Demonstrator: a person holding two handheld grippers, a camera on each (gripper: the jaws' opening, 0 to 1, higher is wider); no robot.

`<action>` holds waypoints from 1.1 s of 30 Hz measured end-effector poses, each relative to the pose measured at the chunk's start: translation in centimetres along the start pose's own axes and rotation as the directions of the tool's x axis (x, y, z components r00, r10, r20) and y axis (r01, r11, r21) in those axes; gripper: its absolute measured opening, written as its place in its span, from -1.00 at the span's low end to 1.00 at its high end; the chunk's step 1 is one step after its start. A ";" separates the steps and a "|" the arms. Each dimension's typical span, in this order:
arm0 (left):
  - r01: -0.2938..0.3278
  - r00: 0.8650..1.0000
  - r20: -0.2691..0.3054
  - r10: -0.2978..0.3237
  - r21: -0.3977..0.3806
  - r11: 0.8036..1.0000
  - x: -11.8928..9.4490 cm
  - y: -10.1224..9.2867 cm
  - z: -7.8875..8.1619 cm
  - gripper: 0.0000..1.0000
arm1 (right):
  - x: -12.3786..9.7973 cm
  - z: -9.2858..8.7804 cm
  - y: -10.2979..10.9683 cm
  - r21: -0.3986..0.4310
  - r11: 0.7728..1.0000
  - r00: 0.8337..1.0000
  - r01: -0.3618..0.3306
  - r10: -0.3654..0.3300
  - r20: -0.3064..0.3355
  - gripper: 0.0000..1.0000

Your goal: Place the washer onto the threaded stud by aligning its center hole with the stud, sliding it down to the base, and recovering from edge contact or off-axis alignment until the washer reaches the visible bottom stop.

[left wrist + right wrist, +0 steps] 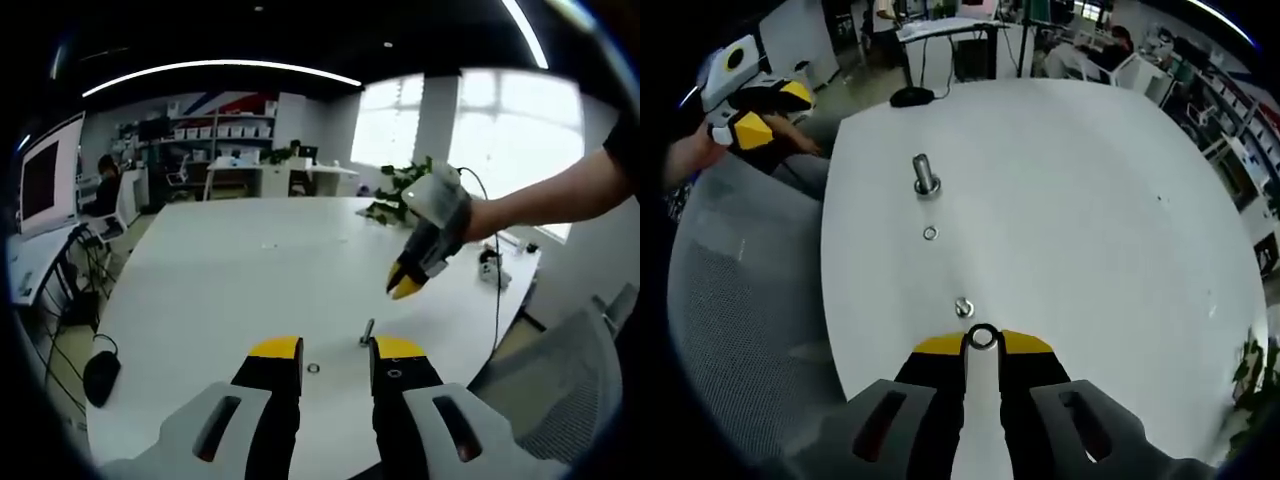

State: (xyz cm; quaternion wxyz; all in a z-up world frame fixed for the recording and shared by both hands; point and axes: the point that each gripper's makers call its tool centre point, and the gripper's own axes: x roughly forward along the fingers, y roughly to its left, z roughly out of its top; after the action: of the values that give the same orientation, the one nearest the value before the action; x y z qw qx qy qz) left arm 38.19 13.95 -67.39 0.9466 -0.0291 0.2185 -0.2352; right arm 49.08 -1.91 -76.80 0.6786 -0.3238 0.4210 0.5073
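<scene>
washer: shiny metal | stud: metal | table: matt white

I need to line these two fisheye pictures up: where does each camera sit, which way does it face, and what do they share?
Left gripper view: rides the left gripper, facing across the white table towards windows; a forearm holds the right gripper aloft.
Right gripper view: rides the right gripper, shut on a washer, looking down the table; left gripper upper left.
Shared: threaded stud, loose washer.
</scene>
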 end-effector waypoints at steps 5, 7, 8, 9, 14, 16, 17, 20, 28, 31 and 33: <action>-0.003 1.000 0.000 0.003 -0.005 1.000 0.0 0.1 0.0 -0.51 | 0.6 0.5 0.5 -0.018 1.000 1.000 -0.009 0.009 -0.005 -0.75; -0.003 1.000 0.001 0.003 -0.008 1.000 -0.1 0.1 0.0 -0.51 | 0.7 0.7 0.4 -0.019 1.000 1.000 -0.013 0.013 -0.001 -0.75; -0.004 1.000 0.001 0.004 -0.008 1.000 -0.1 0.1 0.0 -0.51 | 0.8 0.8 0.5 -0.020 1.000 1.000 -0.014 0.014 0.002 -0.75; -0.004 1.000 0.001 0.004 -0.008 1.000 -0.1 0.1 0.0 -0.51 | 0.8 0.9 0.5 -0.021 1.000 1.000 -0.014 0.014 0.004 -0.75; -0.003 1.000 0.000 0.003 -0.008 1.000 0.0 0.2 -0.1 -0.51 | 1.6 1.2 1.3 -0.049 0.998 0.999 -0.032 0.032 -0.004 -0.74; -0.003 1.000 -0.003 0.003 -0.006 1.000 0.0 0.1 -0.1 -0.51 | 1.9 1.2 1.6 -0.069 0.997 0.999 -0.036 0.036 -0.011 -0.74; -0.002 1.000 -0.004 0.002 -0.005 1.000 0.0 0.1 -0.1 -0.51 | 2.0 1.2 1.7 -0.077 0.996 0.999 -0.038 0.037 -0.015 -0.74; -0.003 1.000 -0.009 0.003 -0.002 1.000 0.0 0.1 -0.2 -0.51 | 2.5 1.3 1.9 -0.090 0.995 0.999 -0.042 0.040 -0.024 -0.74; -0.005 1.000 -0.014 0.005 -0.006 1.000 0.0 0.2 -0.3 -0.52 | 3.8 1.0 1.8 -0.116 0.992 0.998 -0.043 0.037 -0.058 -0.74; -0.003 1.000 -0.016 0.003 -0.006 1.000 0.1 0.2 -0.4 -0.52 | 4.2 0.8 1.7 -0.132 0.990 0.997 -0.043 0.033 -0.073 -0.74; -0.003 1.000 -0.018 0.003 -0.005 1.000 0.1 0.2 -0.4 -0.52 | 4.3 0.6 1.7 -0.134 0.990 0.996 -0.044 0.033 -0.079 -0.74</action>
State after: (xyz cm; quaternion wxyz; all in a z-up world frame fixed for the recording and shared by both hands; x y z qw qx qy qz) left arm 38.15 14.08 -67.83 0.9449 -0.0291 0.2277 -0.2333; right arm 48.18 0.90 -80.45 0.6285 -0.3802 0.4171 0.5352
